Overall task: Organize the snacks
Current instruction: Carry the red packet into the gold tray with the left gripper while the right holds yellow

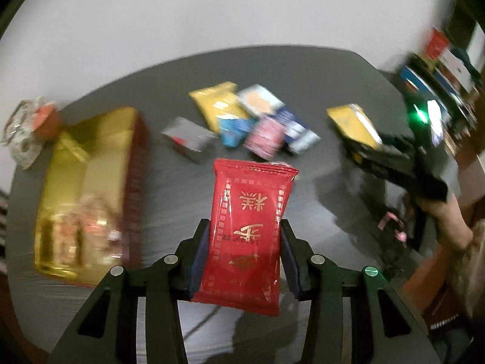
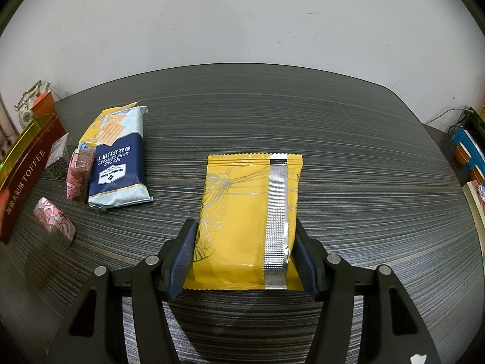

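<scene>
1. Left wrist view: the left gripper (image 1: 245,242) is clamped on a glossy red foil snack packet with gold characters (image 1: 250,227), held clear above the dark striped tabletop (image 1: 303,69).
2. Right wrist view: the right gripper (image 2: 244,251) grips a flat yellow foil packet with a silver seam (image 2: 248,212) by its long edges, towards the near edge of the table.
3. A blue-and-white soda cracker pack (image 2: 119,163) lies towards the left edge, touching a small pink wrapped sweet (image 2: 77,179); a second pink sweet (image 2: 54,223) sits apart, nearer.
4. A long gold-and-maroon toffee box (image 2: 21,182) stands along the left edge.
</scene>
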A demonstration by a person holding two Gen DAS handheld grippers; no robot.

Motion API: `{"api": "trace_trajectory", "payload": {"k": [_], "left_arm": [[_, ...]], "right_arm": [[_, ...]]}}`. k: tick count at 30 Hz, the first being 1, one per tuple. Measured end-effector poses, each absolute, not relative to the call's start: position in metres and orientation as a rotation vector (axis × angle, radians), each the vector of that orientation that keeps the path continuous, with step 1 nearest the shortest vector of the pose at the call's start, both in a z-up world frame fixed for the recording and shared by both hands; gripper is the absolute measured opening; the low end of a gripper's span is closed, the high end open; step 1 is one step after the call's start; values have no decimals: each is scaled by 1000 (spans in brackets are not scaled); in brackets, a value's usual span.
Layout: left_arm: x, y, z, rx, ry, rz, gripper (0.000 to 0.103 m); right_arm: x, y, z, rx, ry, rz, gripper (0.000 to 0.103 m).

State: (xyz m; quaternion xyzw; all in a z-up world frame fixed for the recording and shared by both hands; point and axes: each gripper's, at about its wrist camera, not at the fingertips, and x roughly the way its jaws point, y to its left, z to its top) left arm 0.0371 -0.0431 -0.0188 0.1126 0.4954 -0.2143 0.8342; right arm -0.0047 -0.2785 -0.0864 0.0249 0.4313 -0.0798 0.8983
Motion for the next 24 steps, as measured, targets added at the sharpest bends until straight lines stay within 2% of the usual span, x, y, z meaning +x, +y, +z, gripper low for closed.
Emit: {"api": "trace_trajectory", "payload": {"k": [6, 13, 24], "left_arm": [[75, 20, -4, 176, 1011, -287, 45], [124, 92, -18, 136, 1055, -110, 45], [192, 123, -64, 166, 1163, -25, 45]], "right_arm": [[-4, -279, -86, 51, 893, -166, 57], [-4, -280, -87, 51, 894, -166, 57], [-4, -278, -86, 49, 895, -171, 59]]}}
